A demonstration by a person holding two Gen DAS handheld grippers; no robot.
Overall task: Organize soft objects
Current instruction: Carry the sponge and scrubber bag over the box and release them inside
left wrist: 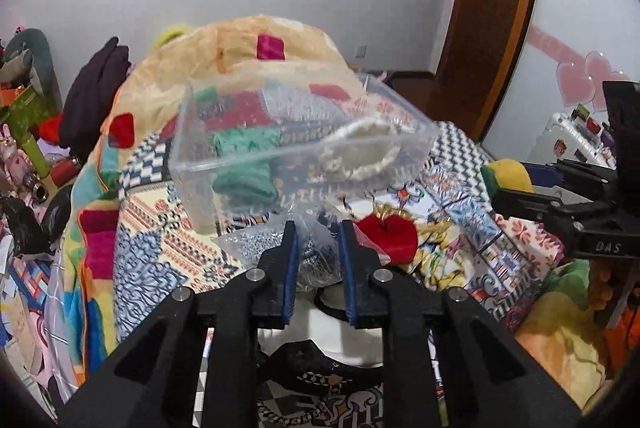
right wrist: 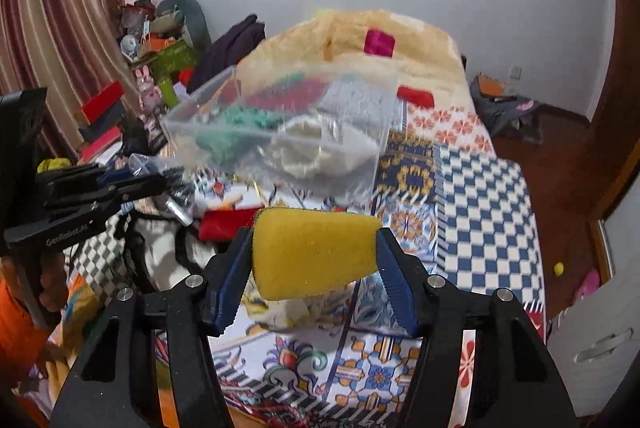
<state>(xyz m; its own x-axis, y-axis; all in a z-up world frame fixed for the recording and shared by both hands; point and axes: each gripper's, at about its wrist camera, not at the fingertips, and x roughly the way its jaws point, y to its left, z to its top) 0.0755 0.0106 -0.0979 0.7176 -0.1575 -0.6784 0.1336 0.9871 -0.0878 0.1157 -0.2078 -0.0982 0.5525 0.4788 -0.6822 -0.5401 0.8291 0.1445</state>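
Right hand-held gripper (right wrist: 316,256) clenched on a yellow sponge (right wrist: 312,252), low centre above the bed (right wrist: 480,195). Left hand-held gripper (left wrist: 318,248) grasping a crinkled plastic bag (left wrist: 308,248). At 12 o'clock beyond both, clear bin (left wrist: 296,139) of soft items, blurred.

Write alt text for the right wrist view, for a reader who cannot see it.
The right gripper squeezes a yellow sponge between its blue-padded fingers above a patterned bedspread. Ahead sits a clear plastic bin holding green, red and cream soft items, and the left gripper enters from the left, pinching a clear plastic bag.
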